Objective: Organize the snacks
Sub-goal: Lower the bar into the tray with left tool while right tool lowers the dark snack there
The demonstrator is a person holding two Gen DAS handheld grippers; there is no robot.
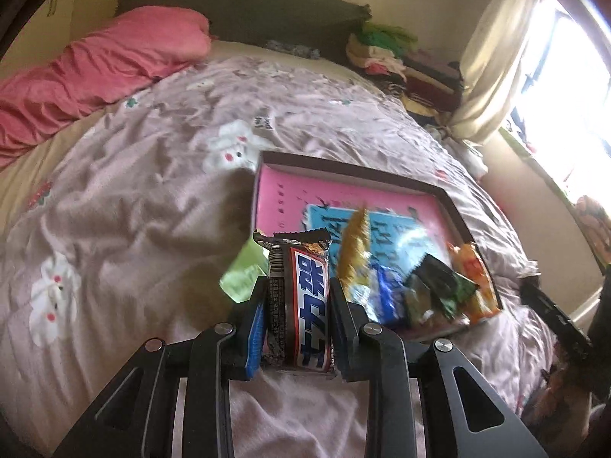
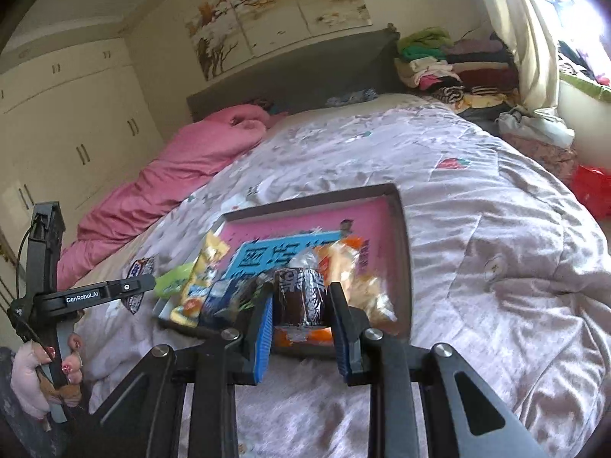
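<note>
A shallow box [image 1: 267, 160] with a pink and blue printed floor lies on the bed; it also shows in the right wrist view [image 2: 401, 229]. Several snack packs lie along its near edge: a yellow pack [image 1: 355, 252], a blue pack [image 1: 387, 290], a dark green pack [image 1: 443, 286], an orange pack [image 1: 477, 282]. My left gripper [image 1: 298, 286] is shut on a brown, red and blue snack bar [image 1: 305, 297], held above the box's near left corner. My right gripper [image 2: 301, 294] is shut on a dark brown wrapped snack [image 2: 299, 297] over the box's near edge.
A light green pack [image 1: 244, 271] lies on the bedspread [image 1: 133, 210] just left of the box. A pink duvet [image 1: 95, 68] lies at the bed's far left. Folded clothes [image 2: 458, 68] are stacked by the headboard. A window and curtain [image 1: 496, 57] are at the right.
</note>
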